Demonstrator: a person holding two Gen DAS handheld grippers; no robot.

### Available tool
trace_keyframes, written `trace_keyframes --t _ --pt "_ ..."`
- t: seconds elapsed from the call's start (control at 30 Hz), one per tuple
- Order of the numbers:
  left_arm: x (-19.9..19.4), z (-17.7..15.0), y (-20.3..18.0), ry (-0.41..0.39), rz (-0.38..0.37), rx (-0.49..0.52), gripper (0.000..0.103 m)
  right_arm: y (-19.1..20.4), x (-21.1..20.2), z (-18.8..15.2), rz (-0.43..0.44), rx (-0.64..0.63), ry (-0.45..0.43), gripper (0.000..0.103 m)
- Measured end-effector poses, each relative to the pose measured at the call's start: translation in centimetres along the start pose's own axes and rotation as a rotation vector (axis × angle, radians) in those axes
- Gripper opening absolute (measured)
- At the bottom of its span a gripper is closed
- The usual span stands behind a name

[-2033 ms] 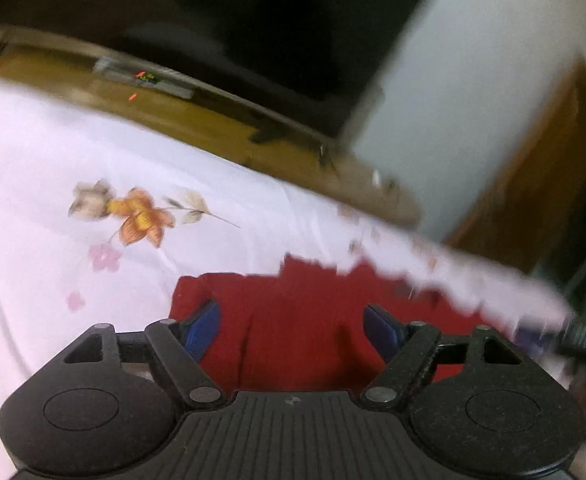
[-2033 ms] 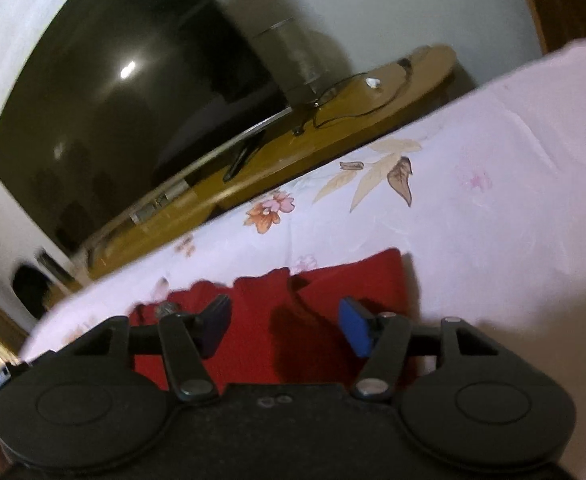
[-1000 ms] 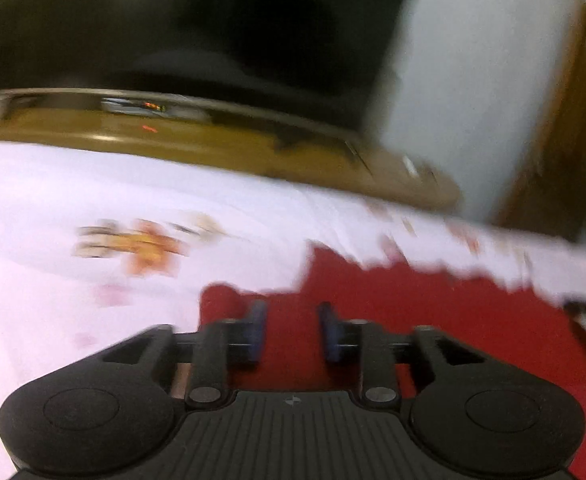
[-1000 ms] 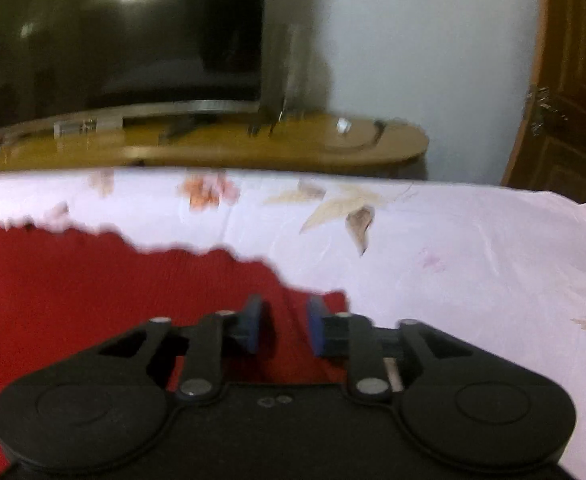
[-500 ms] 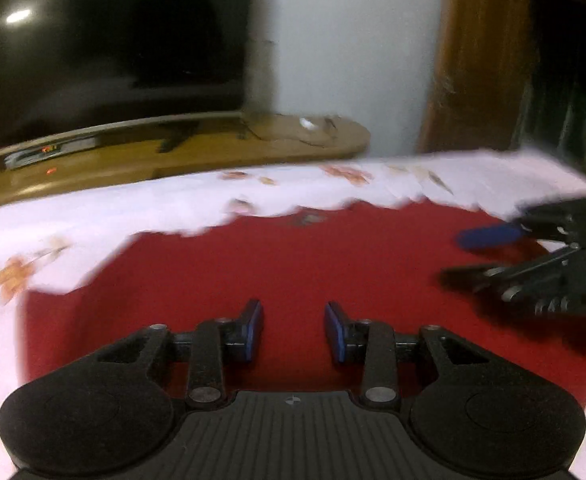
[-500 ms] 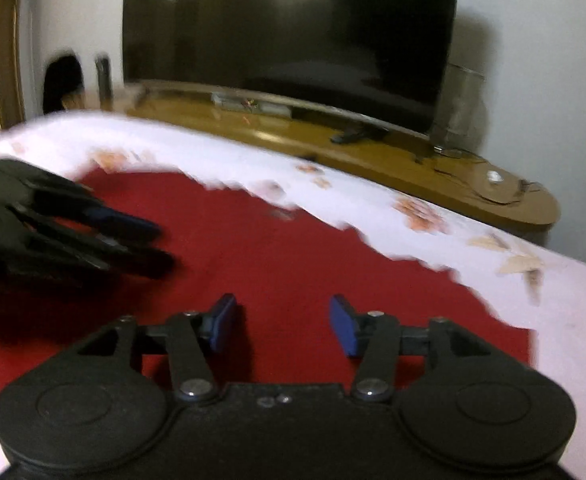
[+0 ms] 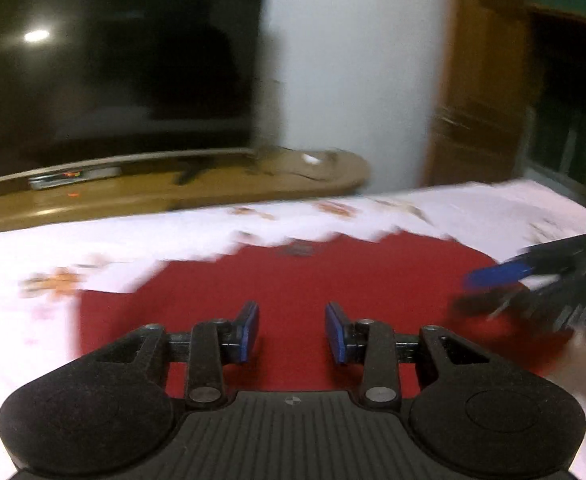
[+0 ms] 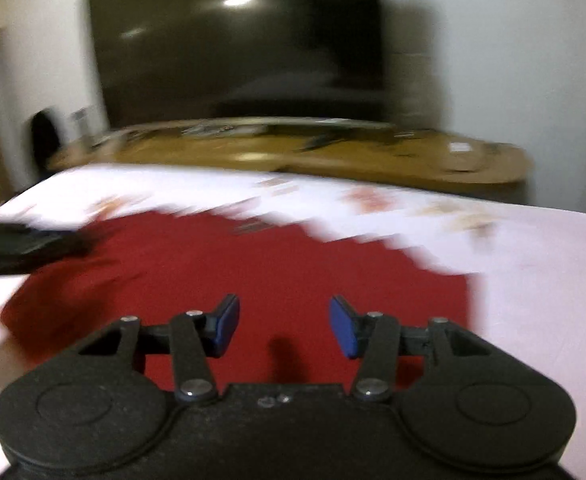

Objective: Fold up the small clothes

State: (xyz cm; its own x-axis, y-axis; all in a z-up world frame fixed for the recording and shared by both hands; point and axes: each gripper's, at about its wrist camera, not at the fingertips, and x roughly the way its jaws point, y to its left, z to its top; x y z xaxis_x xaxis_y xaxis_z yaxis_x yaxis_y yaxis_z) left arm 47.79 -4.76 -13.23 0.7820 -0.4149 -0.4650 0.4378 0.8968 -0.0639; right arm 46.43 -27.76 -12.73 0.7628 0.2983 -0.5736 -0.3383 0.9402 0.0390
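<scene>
Floral bedsheet (image 7: pixel 173 236), red garment (image 7: pixel 333 280) spread flat: my left gripper (image 7: pixel 291 332) and right gripper (image 8: pixel 284 325) hover part-open, empty; next, I judge, pinching an edge to fold.

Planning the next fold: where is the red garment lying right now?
In both wrist views the red garment lies spread flat on the floral white bedsheet, directly ahead of both open grippers, with the wooden TV stand beyond the bed's far edge.

A home, probably a bedroom: a floral bedsheet (image 8: pixel 533 264) beneath the tongs, a large television (image 8: pixel 237 44) on a wooden stand (image 8: pixel 333 156) ahead, a wooden door (image 7: pixel 481 80) to their right.
</scene>
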Motion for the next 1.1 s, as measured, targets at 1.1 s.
trace_keyframes --t 1.1 --pt "-0.8 -6.2 -6.4 0.121 0.178 -0.066 0.04 4.9 -0.5 -6.0 -0.04 -0.028 0.126 0.05"
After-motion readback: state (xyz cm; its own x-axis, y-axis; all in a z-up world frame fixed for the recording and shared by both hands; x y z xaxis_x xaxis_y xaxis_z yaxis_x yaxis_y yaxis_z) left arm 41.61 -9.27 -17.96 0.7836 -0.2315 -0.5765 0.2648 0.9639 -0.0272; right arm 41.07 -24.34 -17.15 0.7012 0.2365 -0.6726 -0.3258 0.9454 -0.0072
